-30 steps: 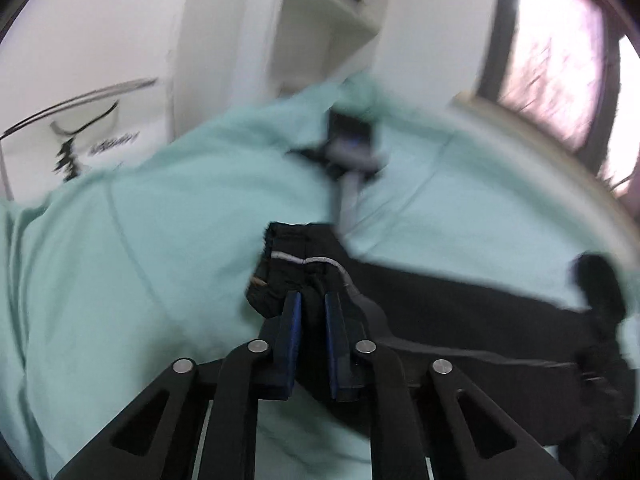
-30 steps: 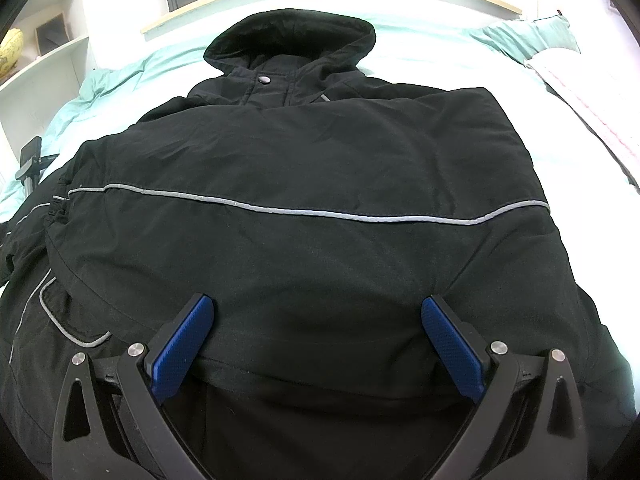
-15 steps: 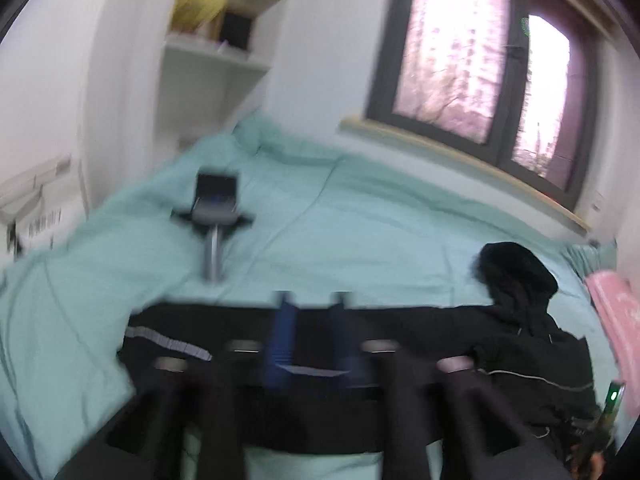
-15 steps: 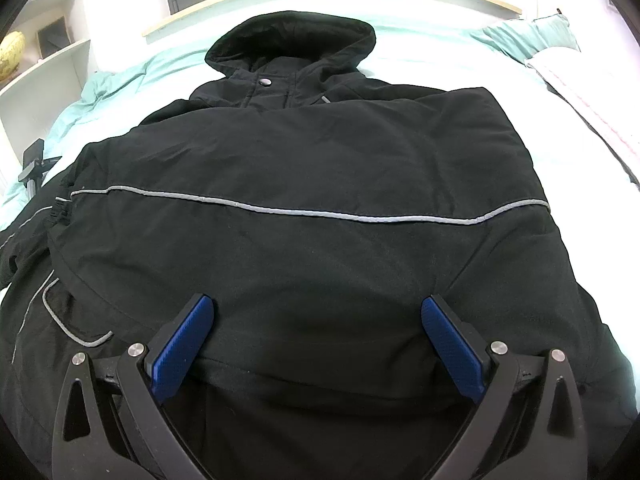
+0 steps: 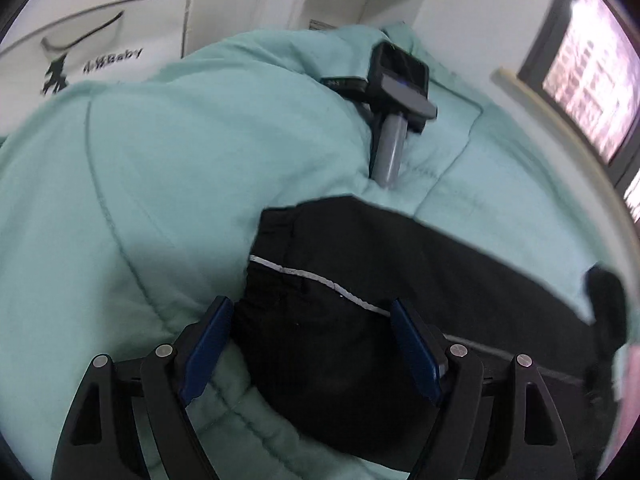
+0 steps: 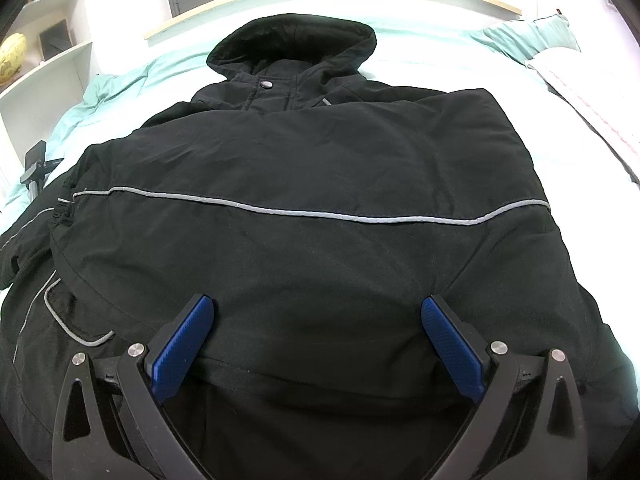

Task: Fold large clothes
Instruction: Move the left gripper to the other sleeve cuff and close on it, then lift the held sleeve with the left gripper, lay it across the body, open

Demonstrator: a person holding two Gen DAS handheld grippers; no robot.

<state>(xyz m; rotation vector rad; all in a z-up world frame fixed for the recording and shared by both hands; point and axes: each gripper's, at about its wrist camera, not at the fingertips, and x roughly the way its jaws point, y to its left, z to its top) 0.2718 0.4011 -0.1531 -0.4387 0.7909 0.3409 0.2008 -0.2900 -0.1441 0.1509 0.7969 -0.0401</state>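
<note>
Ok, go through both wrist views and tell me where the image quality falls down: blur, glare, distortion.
Left wrist view: soft with motion blur, worst at the right edge; the window glows pinkish; fisheye bends the shelf. Right wrist view: sharp, but the bedding by the window is blown out white, and the black jacket bulges from lens distortion, with its folds hard to read.

Only one bit of lettering shows up: "Baby" in black on the white bag (image 5: 92,56) at the upper left of the left wrist view, after two small characters and a large black mark, all too blurred to read.
</note>
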